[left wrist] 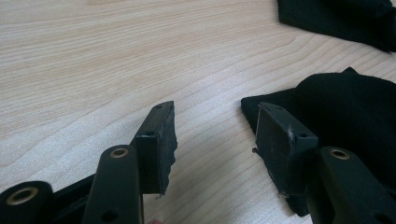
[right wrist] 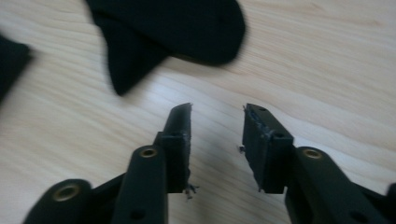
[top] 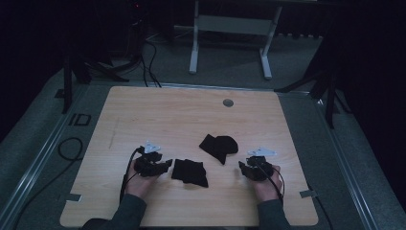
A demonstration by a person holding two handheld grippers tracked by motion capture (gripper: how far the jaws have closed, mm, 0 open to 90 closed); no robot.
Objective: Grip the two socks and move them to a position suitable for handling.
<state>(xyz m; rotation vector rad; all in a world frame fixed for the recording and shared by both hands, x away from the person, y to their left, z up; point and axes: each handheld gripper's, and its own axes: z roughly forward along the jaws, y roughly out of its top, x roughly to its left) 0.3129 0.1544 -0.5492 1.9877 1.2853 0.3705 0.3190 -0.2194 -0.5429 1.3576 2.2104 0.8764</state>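
Two black socks lie on the light wooden table [top: 158, 115]. The nearer sock [top: 190, 172] lies crumpled just right of my left gripper [top: 167, 165]. In the left gripper view that gripper [left wrist: 215, 112] is open, and the sock [left wrist: 345, 112] lies beside and behind its right jaw with nothing between the jaws. The other sock [top: 219, 146] lies folded toward the middle, ahead and left of my right gripper [top: 242, 166]. In the right gripper view the gripper [right wrist: 218, 109] is open over bare wood, with that sock [right wrist: 177, 28] ahead of it.
A round grey grommet [top: 228, 102] sits near the table's far edge. Behind the table stands a white desk frame [top: 194, 48]. Cables [top: 72, 148] run over the grey floor at the left, and dark stands flank both sides.
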